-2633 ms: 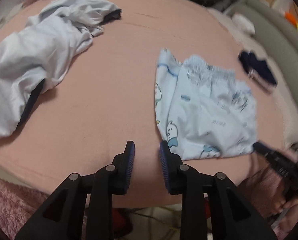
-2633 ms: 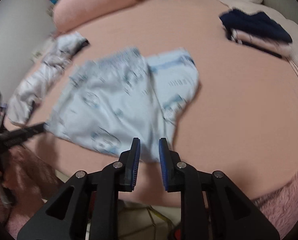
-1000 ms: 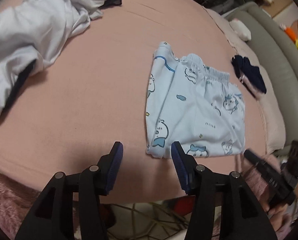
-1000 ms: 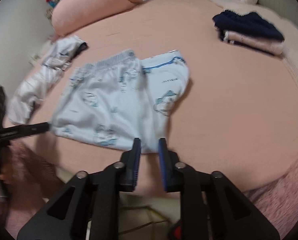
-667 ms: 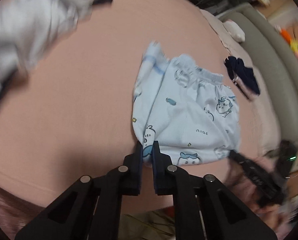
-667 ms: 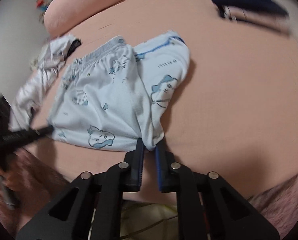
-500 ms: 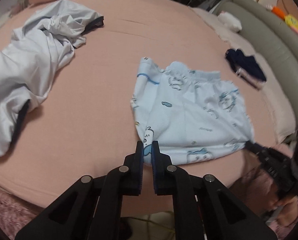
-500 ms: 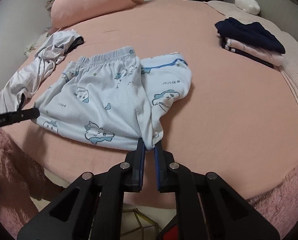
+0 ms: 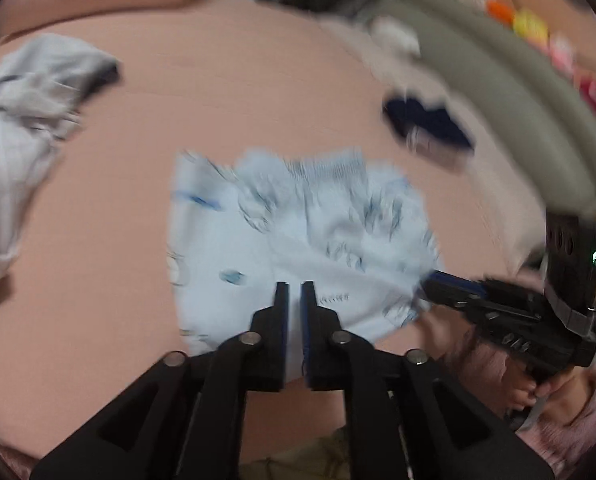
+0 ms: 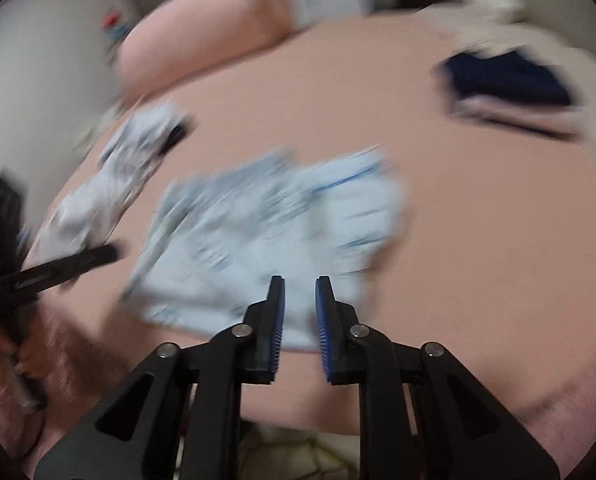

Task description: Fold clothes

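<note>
I see the pale blue cartoon-print shorts with the gathered elastic waistband lying near the middle of the pink bed sheet, their hem end raised toward me. My left hand-held gripper has its fingers nearly together with the light fabric between them, so I judge it clamped on the near hem. My right hand-held gripper stands with its fingers apart over the other near corner; both views are blurred, so I cannot tell whether cloth touches a pad.

I judge a fold of the hem end toward the waistband is in hand. The next move calls for both near corners to travel level toward twelve o'clock, which would need the right fingers closed on cloth.

At ten o'clock in the left view a crumpled grey-white garment lies well apart. A folded navy and pink stack sits at two o'clock in the right view, and a pink bolster pillow at eleven. Nothing lies between the shorts and their waistband side.
</note>
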